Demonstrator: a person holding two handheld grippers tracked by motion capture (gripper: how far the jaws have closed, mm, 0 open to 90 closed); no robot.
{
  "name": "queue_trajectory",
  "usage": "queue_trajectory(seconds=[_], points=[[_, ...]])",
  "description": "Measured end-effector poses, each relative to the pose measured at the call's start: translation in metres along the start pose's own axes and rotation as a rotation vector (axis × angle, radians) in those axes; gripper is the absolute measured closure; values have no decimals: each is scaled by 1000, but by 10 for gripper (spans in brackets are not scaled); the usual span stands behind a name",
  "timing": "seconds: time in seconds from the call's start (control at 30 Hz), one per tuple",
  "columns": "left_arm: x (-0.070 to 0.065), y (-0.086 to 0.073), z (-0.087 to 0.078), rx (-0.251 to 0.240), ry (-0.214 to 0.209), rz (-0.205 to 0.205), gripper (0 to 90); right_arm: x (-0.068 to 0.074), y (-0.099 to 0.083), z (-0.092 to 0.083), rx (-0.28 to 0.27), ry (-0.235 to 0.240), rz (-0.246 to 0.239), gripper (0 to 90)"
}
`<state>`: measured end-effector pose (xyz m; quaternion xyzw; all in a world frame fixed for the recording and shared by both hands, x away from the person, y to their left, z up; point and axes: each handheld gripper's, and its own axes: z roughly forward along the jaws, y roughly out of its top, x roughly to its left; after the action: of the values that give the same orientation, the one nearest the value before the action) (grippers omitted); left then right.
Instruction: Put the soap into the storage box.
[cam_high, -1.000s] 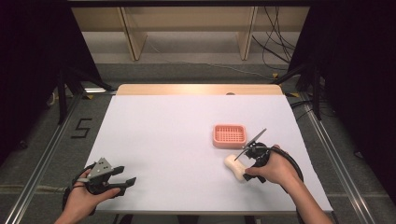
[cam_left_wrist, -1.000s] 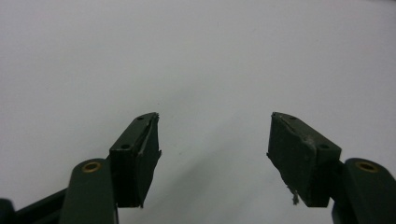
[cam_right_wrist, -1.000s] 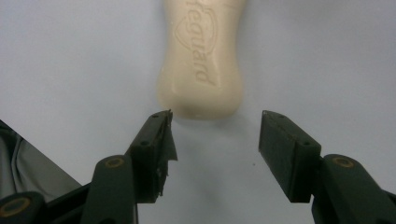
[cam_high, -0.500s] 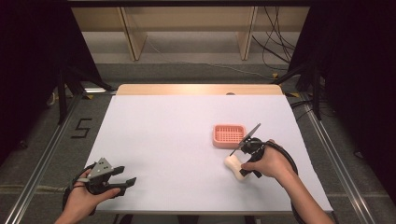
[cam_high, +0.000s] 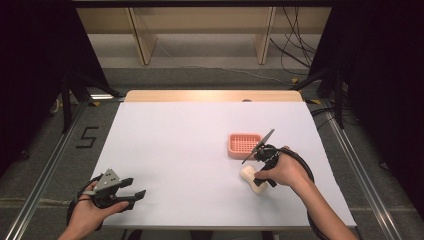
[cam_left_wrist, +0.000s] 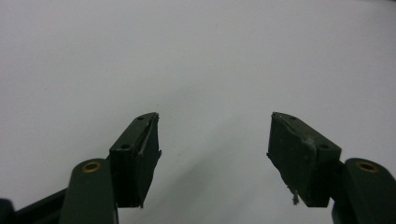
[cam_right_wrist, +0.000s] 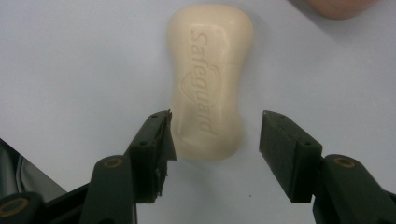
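A cream soap bar (cam_high: 251, 180) lies flat on the white tabletop (cam_high: 190, 140) at the right front. My right gripper (cam_high: 260, 172) points down at it. In the right gripper view the soap bar (cam_right_wrist: 210, 84) has its near end between the open jaws of the right gripper (cam_right_wrist: 215, 135). The jaws have just been opening, and the pads stand clear of the soap. A pink soap dish (cam_high: 244, 145) sits just beyond the bar; its pink edge (cam_right_wrist: 341, 7) shows at the top right. My left gripper (cam_high: 136, 186) rests open at the front left, with nothing between the jaws of the left gripper (cam_left_wrist: 215, 135).
A wooden strip (cam_high: 215, 95) runs along the table's far edge. Metal rails (cam_high: 45, 170) flank the table on both sides, and a "5" marker (cam_high: 86, 137) lies on the floor at left. Cables (cam_high: 300, 45) trail on the floor beyond.
My right hand has shifted slightly left and down over the soap bar. The left gripper has stayed put.
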<state>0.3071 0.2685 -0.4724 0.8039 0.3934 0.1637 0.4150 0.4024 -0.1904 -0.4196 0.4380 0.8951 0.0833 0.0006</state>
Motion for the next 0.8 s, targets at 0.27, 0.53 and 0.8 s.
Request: queue_trajectory(seconds=[0.27,0.53,0.8], points=[[0,0,0,-6,7,-2,333,4,9,3,27,3,7,440],[1,0,-1,0,0,3,333,7,15,6,49,-4,3,434],[1,0,-1,1,0,3,333,7,22,12,58,1,-10,431]])
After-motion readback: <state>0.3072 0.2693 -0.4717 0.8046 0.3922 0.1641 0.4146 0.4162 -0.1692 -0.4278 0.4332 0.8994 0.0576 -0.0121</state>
